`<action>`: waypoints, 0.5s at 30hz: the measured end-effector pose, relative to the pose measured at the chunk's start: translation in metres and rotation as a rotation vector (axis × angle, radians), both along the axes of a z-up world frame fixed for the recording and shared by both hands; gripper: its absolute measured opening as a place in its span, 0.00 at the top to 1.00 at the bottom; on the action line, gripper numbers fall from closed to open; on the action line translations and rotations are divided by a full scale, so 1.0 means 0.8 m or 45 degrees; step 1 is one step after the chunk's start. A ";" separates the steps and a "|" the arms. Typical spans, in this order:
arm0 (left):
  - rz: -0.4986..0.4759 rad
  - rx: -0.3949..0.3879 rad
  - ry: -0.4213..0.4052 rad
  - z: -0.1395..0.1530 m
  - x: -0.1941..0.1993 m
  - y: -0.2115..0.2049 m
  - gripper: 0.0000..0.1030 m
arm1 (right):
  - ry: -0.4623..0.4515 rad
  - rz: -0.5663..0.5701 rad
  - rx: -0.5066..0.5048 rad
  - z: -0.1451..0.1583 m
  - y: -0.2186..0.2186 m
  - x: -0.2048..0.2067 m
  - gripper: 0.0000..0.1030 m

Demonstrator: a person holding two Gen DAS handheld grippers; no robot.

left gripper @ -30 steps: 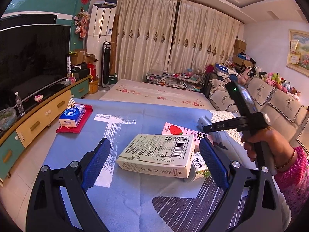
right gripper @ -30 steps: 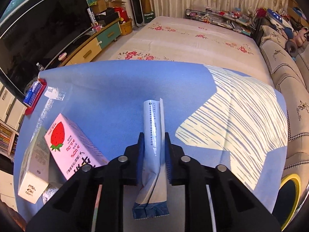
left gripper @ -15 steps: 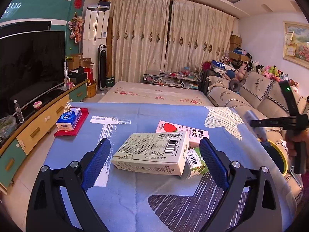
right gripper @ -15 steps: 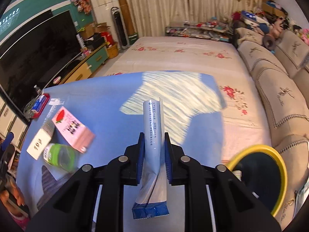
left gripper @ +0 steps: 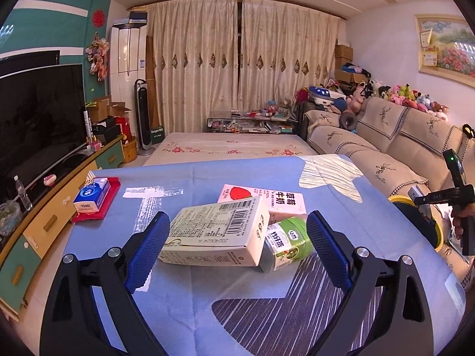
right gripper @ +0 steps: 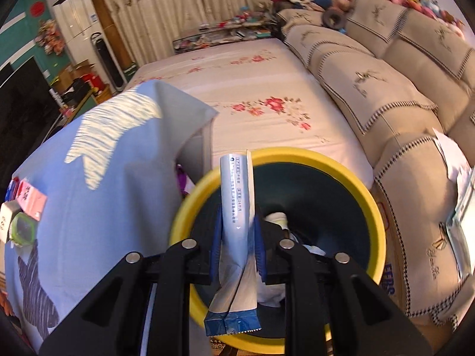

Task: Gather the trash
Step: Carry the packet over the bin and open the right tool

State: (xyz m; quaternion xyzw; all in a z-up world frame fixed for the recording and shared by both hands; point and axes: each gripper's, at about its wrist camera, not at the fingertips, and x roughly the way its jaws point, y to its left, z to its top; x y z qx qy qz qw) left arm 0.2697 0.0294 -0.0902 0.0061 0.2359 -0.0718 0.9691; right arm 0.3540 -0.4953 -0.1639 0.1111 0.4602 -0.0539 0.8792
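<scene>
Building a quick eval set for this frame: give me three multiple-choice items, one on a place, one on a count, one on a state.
1. Where is the silver-and-blue foil wrapper?
A. over the yellow-rimmed dark bin
B. on the blue tablecloth
C. on the beige sofa

2. How many drink containers lie between the left hand-held gripper's fingers?
A. one
B. three
C. five

3. State of the left hand-held gripper?
A. shut on a carton
B. open, holding nothing
C. out of view

Key: 1 A, the wrapper in the right hand-held gripper sits above the bin mouth. 2 B, cream carton, pink strawberry milk carton, green-labelled bottle. 3 B, fingers spread wide.
</scene>
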 end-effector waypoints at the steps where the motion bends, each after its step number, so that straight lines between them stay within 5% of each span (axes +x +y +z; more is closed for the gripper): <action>1: -0.004 0.011 0.000 -0.002 0.001 -0.001 0.11 | 0.007 -0.017 0.001 -0.005 -0.007 -0.002 0.80; 5: -0.006 0.038 0.014 -0.007 0.005 -0.007 0.11 | 0.036 -0.068 0.010 -0.024 -0.026 0.001 0.76; 8: -0.006 0.036 0.030 -0.010 0.007 -0.007 0.11 | 0.045 -0.101 0.018 -0.033 -0.034 0.002 0.56; 15: -0.006 0.032 0.053 -0.014 0.013 -0.003 0.11 | 0.010 -0.075 0.010 -0.030 -0.017 -0.015 0.49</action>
